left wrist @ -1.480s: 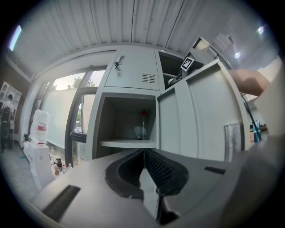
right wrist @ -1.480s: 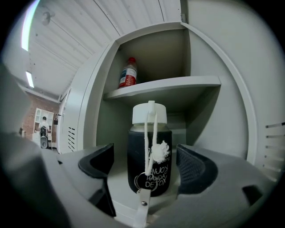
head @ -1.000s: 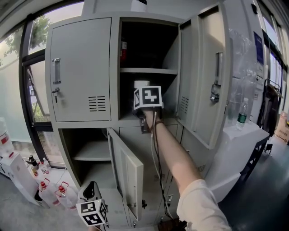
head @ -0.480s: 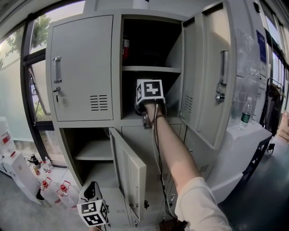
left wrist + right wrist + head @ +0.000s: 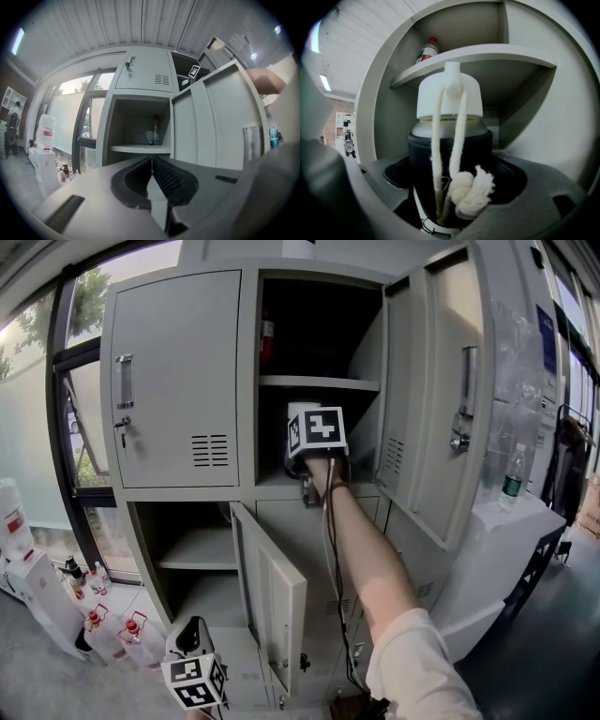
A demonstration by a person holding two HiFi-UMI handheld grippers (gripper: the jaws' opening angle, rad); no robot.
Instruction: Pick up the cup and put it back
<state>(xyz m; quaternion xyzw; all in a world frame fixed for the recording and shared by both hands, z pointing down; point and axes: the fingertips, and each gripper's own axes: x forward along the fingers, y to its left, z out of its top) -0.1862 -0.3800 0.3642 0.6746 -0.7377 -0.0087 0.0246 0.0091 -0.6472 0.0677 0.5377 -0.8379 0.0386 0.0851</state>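
Note:
The cup [image 5: 450,140] is a bottle with a white lid, a dark sleeve and a knotted white cord hanging down its front. My right gripper [image 5: 450,192] is shut on its dark sleeve, one jaw on each side. In the head view the right gripper [image 5: 317,432] is held at arm's length inside the open middle locker compartment, with only the cup's white top [image 5: 298,410] showing behind the marker cube. Whether the cup rests on the compartment floor is hidden. My left gripper [image 5: 192,671] hangs low at the bottom left, and in its own view the left gripper [image 5: 151,176] is shut on nothing.
A shelf [image 5: 319,382] runs just above the cup, with a red-capped bottle [image 5: 427,50] on it. The tall locker door [image 5: 441,399] stands open on the right, and a lower door [image 5: 272,596] is open below. Several bottles [image 5: 89,624] stand on the floor at left.
Almost nothing: my right gripper stays shut on the cup in the middle compartment, perhaps a little higher and deeper. The left gripper has not moved.

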